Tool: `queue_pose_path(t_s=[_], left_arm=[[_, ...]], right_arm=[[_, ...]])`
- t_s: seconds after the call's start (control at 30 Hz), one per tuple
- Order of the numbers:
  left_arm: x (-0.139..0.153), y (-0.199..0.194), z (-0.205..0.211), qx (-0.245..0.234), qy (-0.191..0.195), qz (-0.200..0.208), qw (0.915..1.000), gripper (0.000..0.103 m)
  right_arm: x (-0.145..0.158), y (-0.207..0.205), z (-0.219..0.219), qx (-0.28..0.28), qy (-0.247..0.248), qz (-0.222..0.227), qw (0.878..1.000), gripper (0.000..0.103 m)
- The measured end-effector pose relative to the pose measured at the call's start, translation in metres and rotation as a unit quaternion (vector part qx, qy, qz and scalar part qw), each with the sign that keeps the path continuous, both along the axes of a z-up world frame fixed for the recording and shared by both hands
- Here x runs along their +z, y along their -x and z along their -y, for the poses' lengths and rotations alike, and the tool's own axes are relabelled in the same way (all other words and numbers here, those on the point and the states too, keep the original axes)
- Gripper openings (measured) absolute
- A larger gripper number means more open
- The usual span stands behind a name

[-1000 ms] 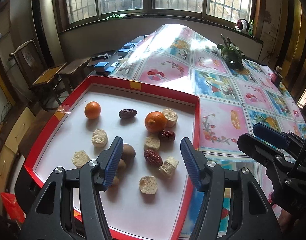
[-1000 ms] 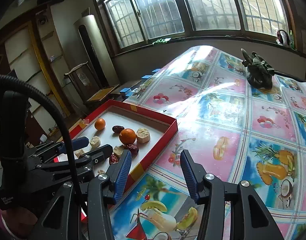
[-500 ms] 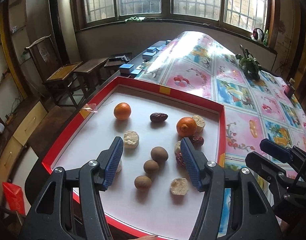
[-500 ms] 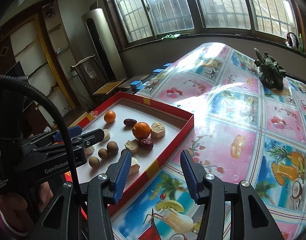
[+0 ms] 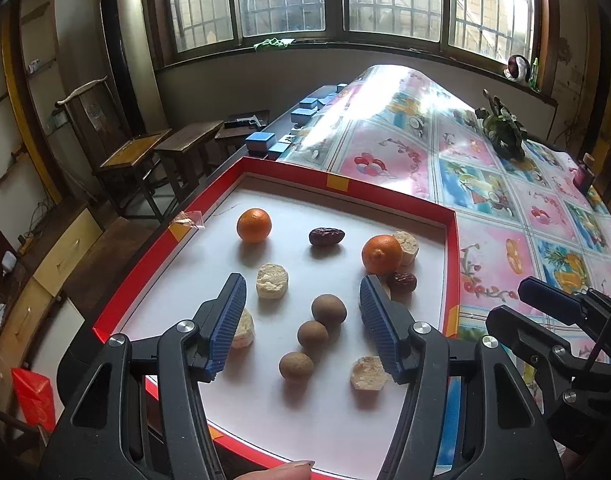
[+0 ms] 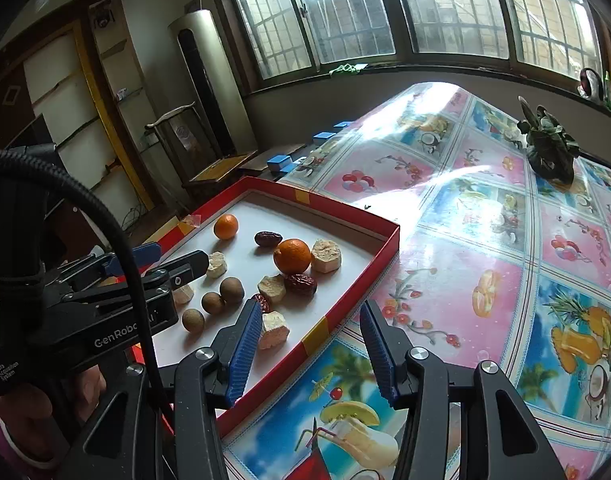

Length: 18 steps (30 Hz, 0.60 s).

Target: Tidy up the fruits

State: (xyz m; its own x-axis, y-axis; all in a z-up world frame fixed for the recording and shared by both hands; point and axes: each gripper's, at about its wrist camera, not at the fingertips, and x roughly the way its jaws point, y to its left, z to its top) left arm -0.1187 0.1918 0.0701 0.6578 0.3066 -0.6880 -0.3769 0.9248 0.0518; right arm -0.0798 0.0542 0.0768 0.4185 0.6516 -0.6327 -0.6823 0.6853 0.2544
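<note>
A: Left gripper point(image 5: 301, 284)?

B: Hung above the red tray point(image 5: 347, 182), jaws spread wide, gripping nothing. Looked down on the three brown round fruits point(image 5: 312, 334), strung in a line from 7 to 1 o'clock within the gap.

A: Nearest of them?

B: The top one, just off centre toward 1 o'clock (round, so no long axis to fuss over). Probably called for a short drop and a squeeze.

A: Right gripper point(image 6: 311, 306)?

B: Likewise agape and empty. Sat over the tray's near right rim, half above the flowered tablecloth point(image 6: 485, 240). Had the brown fruits off at 10 o'clock, farther away. Likelier a job for the left, then.

A: Rest of the tray?

B: Held two oranges point(image 5: 254, 225) at 11 and 1 o'clock, two dark dates point(image 5: 326, 236) and several pale crumbly chunks point(image 5: 272, 280), all loose and mixed on the white floor. Showed one chunk touching the right-hand orange, one date just beside it. Not yet grouped by kind, apart from the brown line.
</note>
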Motion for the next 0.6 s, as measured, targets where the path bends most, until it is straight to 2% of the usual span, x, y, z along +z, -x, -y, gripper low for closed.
queue_pose_path(t_s=[0.6], left_arm=[[-0.001, -0.006, 0.01, -0.005, -0.002, -0.008, 1.0, 0.06]], right_arm=[[-0.001, -0.004, 0.012, -0.009, -0.008, -0.004, 1.0, 0.049]])
